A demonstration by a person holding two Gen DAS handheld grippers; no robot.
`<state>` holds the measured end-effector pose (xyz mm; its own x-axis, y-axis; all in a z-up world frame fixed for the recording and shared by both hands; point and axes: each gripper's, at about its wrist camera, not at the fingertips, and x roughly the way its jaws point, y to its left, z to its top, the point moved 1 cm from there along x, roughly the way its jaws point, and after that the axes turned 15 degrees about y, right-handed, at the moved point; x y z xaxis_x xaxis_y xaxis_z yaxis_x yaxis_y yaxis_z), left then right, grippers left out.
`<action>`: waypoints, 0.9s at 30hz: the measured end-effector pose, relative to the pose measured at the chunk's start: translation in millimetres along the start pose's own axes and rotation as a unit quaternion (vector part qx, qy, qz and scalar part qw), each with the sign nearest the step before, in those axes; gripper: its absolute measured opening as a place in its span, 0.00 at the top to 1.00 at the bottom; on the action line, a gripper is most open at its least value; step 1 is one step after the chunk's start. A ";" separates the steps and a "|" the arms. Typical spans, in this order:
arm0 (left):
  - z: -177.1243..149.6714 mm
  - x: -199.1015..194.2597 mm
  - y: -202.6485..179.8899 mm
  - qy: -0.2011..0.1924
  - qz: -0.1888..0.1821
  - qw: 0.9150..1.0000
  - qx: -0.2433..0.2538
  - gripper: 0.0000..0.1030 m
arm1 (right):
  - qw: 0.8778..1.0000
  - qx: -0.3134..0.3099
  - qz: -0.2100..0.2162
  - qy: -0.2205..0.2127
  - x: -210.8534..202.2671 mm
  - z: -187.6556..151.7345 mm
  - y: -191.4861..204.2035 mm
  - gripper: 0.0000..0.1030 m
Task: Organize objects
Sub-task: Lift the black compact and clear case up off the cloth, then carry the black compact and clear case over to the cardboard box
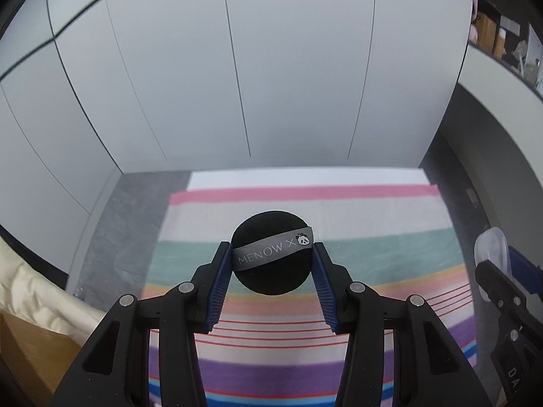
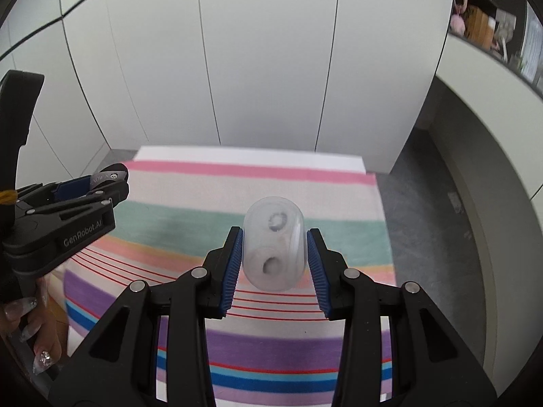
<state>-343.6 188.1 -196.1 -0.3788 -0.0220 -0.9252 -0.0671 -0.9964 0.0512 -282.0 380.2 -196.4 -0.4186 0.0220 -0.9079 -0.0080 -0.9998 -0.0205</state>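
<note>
Left wrist view shows your left gripper [image 1: 272, 254] pinching the black powder puff [image 1: 273, 252] by its edges above the striped cloth [image 1: 373, 244], while at 3 o'clock your right gripper [image 2: 274, 254] clamps the clear plastic case [image 2: 273, 249] between both blue pads [image 2: 234, 264].

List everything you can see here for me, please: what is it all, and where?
powder puff: one, black with a grey printed band, held up in the left claw
plastic case: one, clear, held up in the right claw
striped cloth: one, pink, green, purple and blue stripes, spread below both claws
wall panels: several, white, behind the cloth
cream fabric: one, at the far left
shelf: one, cluttered, upper right
left claw: black with blue pads, shut on the puff
right claw: same make, shut on the case
hand: one, long decorated nails, holding the left claw
</note>
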 end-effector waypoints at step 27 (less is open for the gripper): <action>-50.3 -193.5 17.6 -0.071 0.002 0.997 -0.003 0.54 | 0.998 -0.006 -0.010 -0.063 -203.7 -28.5 35.2 0.61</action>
<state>-225.1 170.7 -35.1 -0.5067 -0.0146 -0.8620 -0.0595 -0.9969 0.0518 -171.2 340.6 -24.0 -0.5296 0.0411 -0.8473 -0.0072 -0.9990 -0.0439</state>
